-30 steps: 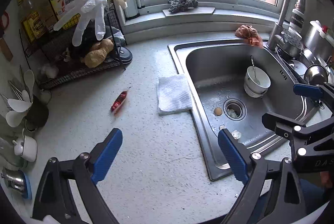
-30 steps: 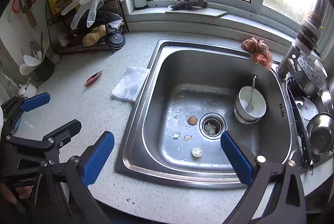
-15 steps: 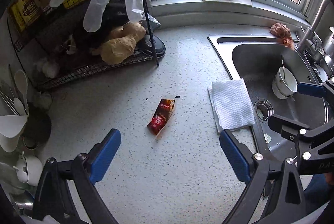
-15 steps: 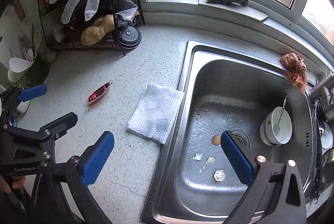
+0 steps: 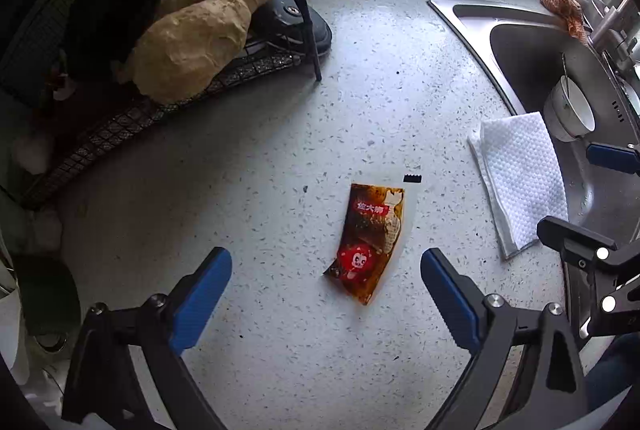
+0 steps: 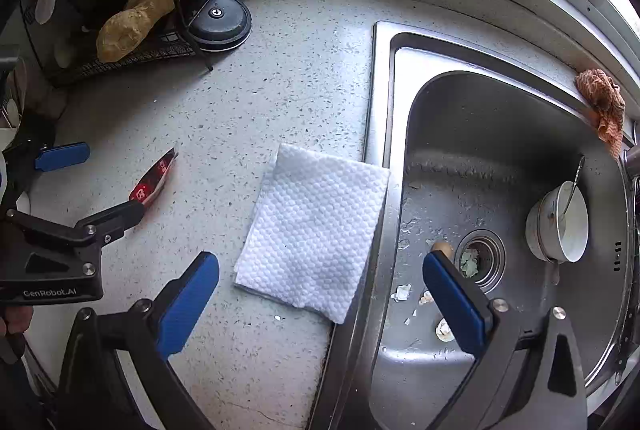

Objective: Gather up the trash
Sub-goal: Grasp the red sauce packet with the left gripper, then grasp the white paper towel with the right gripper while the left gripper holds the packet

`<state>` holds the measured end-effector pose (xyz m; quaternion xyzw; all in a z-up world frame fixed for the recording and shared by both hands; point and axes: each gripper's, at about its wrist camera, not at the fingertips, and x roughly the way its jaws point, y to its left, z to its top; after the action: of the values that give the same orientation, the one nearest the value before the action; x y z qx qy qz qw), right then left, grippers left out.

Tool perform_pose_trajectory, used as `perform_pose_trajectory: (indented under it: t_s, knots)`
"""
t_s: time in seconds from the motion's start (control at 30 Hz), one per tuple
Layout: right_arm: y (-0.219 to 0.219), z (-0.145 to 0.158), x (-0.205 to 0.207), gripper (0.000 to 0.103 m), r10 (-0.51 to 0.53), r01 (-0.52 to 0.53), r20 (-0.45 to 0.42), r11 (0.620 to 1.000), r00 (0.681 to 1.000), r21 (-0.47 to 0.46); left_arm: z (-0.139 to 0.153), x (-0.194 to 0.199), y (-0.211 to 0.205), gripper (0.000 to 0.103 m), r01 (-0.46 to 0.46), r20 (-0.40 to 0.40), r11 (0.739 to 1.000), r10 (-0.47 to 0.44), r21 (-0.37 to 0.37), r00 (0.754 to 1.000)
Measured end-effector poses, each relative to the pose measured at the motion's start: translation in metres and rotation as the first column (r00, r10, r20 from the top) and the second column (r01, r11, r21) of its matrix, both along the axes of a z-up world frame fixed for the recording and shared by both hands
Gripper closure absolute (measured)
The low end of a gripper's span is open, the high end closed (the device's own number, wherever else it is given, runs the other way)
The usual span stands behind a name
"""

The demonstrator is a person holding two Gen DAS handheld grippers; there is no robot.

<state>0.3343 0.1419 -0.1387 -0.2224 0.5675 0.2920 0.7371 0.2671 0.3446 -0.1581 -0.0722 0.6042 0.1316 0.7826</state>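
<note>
A torn red-brown sauce packet (image 5: 370,242) lies flat on the speckled counter, with a small black scrap (image 5: 412,178) just beyond it. My left gripper (image 5: 326,288) is open and low over the counter, its blue fingers on either side of the packet's near end. A folded white paper towel (image 6: 316,230) lies at the sink's left rim. My right gripper (image 6: 320,294) stands open above the towel's near edge. Eggshell bits (image 6: 404,292) and food scraps lie on the sink floor by the drain (image 6: 478,258). The packet (image 6: 154,181) also shows in the right wrist view.
A black wire rack (image 5: 160,101) holding ginger root (image 5: 200,25) stands at the back left, a round black lid (image 6: 218,17) beside it. The steel sink (image 6: 384,133) holds a white bowl with a spoon (image 6: 560,226). An orange rag (image 6: 602,101) hangs at the sink's far corner.
My left gripper has moved left and down toward the sauce packet, which now lies between its fingers. My right gripper has moved left and lower over the paper towel. Both stay open.
</note>
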Motion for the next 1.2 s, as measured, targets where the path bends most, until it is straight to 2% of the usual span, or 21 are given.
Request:
perform_pose_trajectory:
  t_s: [0.07, 0.3, 0.37, 0.43, 0.57, 0.63, 0.7, 0.73, 0.8, 1.03, 1.17, 1.2]
  knots:
    - [0.001, -0.002, 0.001, 0.001, -0.005, 0.005, 0.0, 1.0, 1.0, -0.007, -0.007, 0.003, 0.003, 0.008, 0.005, -0.009, 1.0, -0.005, -0.031, 1.0]
    - [0.005, -0.014, 0.006, 0.001, -0.025, 0.025, -0.003, 0.999, 1.0, -0.032, -0.023, 0.01, 0.003, 0.009, 0.051, -0.059, 0.997, -0.054, -0.049, 0.997]
    - [0.003, -0.014, 0.006, 0.001, -0.026, 0.025, -0.008, 0.999, 1.0, -0.032, -0.023, 0.009, 0.001, 0.025, 0.069, -0.059, 0.995, -0.073, -0.067, 0.996]
    - [0.002, -0.014, 0.007, 0.001, -0.029, 0.029, -0.006, 0.999, 1.0, -0.029, -0.022, 0.009, 0.0, 0.036, 0.076, -0.058, 0.995, -0.08, -0.063, 0.995]
    - [-0.002, -0.012, 0.007, 0.001, -0.034, 0.034, -0.002, 0.999, 0.999, -0.023, -0.018, 0.009, -0.002, 0.051, 0.078, -0.042, 0.995, -0.081, -0.059, 0.996]
    - [-0.003, -0.011, 0.007, 0.001, -0.034, 0.033, -0.004, 0.999, 0.999, -0.017, -0.016, 0.011, -0.007, 0.074, 0.074, -0.024, 0.996, -0.075, -0.056, 0.997]
    - [-0.004, -0.01, 0.007, 0.001, -0.036, 0.036, -0.004, 0.999, 0.999, -0.014, -0.014, 0.011, -0.008, 0.079, 0.073, -0.021, 0.996, -0.074, -0.052, 0.997]
    - [-0.005, -0.01, 0.007, 0.001, -0.036, 0.036, -0.005, 0.999, 0.999, -0.014, -0.014, 0.012, -0.012, 0.086, 0.084, -0.018, 0.995, -0.085, -0.051, 0.996]
    - [-0.006, -0.008, 0.008, 0.001, -0.034, 0.034, 0.003, 0.999, 0.999, -0.012, -0.014, 0.011, -0.017, 0.089, 0.1, -0.002, 0.993, -0.1, -0.065, 0.995]
    - [0.002, 0.0, -0.001, 0.001, 0.03, -0.031, 0.019, 0.999, 0.999, 0.036, -0.008, 0.0, -0.017, 0.093, 0.018, 0.075, 0.99, -0.008, -0.143, 0.997]
    - [0.013, -0.005, -0.004, 0.002, 0.063, -0.062, -0.018, 0.997, 0.998, 0.042, -0.007, -0.006, -0.008, 0.093, -0.022, 0.074, 0.99, 0.032, -0.137, 0.997]
    - [0.016, -0.009, -0.005, 0.007, 0.073, -0.072, -0.025, 0.997, 0.997, 0.038, -0.007, -0.009, -0.006, 0.093, -0.027, 0.074, 0.991, 0.037, -0.133, 0.997]
